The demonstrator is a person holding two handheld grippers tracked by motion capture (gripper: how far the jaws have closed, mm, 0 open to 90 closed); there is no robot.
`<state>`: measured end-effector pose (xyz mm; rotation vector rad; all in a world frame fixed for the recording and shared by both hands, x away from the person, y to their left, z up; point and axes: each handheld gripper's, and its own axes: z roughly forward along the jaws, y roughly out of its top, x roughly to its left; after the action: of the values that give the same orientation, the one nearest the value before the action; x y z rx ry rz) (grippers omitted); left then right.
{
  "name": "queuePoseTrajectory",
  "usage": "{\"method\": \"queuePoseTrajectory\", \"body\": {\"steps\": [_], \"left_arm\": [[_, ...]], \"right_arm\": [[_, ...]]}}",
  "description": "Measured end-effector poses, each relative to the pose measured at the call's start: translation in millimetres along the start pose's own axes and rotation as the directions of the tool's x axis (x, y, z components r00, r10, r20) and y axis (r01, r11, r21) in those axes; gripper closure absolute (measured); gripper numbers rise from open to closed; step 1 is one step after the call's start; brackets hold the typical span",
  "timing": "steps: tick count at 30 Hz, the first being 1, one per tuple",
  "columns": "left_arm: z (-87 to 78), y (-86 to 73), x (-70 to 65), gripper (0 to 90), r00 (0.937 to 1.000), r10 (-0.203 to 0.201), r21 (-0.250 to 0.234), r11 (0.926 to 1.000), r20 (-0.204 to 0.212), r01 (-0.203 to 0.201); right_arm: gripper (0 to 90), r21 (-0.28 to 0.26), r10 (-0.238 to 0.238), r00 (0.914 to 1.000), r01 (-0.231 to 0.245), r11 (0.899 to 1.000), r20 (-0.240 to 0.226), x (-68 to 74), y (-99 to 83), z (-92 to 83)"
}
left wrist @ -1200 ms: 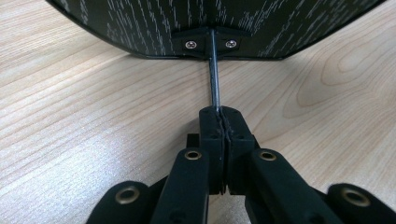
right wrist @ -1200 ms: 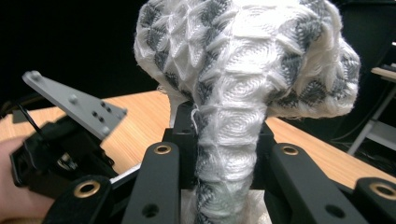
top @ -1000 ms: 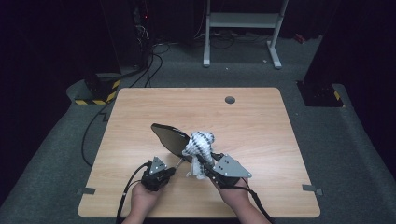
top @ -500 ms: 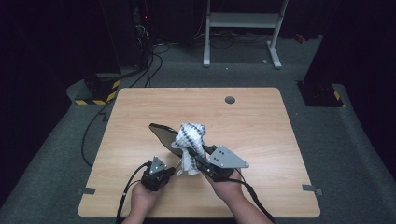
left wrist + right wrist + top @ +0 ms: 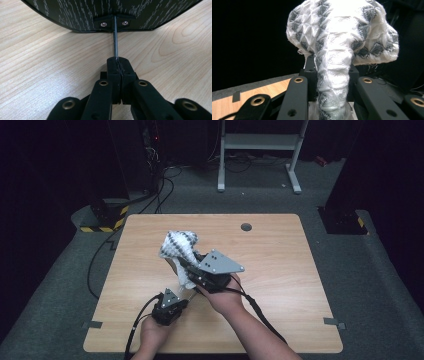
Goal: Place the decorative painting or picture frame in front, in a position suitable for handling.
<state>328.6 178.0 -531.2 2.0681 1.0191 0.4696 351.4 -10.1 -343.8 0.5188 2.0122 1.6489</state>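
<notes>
My left gripper (image 5: 172, 302) rests low on the table near its front edge. Its jaws (image 5: 117, 61) are shut on a thin metal rod (image 5: 115, 40). The rod runs into a screwed bracket on a dark object with white streaks (image 5: 100, 10), which lies on the wood. My right gripper (image 5: 192, 267) is raised above the table and tilted upward. It is shut on a white and grey knitted cloth (image 5: 177, 244). The cloth (image 5: 342, 30) bunches above the jaws (image 5: 329, 67) and hangs down between them. In the high view the cloth and right gripper cover the dark object.
The wooden table (image 5: 280, 270) has a round cable hole (image 5: 246, 226) near its far edge. A cable (image 5: 100, 265) trails off the left side. A white metal stand (image 5: 260, 142) and a yellow-black striped block (image 5: 107, 220) sit on the floor beyond.
My right gripper has lifted the cloth up and toward the far left, so it now hides the dark object in the high view. The left gripper has kept still.
</notes>
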Motion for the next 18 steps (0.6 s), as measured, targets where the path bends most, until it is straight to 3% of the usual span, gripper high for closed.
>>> {"method": "queuePoseTrajectory", "body": {"steps": [5,18], "left_arm": [[0.0,-0.1,0.5,88.5,0.9999,-0.008,0.001,1.0000,0.009,0.008],[0.4,-0.3,0.1,88.5,0.9998,-0.014,-0.003,0.9999,0.013,0.014]], "right_arm": [[73.4,0.028,0.006,1.0000,-0.006,1.000,0.004,-0.9,-1.7,5.0],[72.3,-0.027,0.034,0.9994,-0.034,0.999,-0.001,-1.0,-21.7,-26.3]]}}
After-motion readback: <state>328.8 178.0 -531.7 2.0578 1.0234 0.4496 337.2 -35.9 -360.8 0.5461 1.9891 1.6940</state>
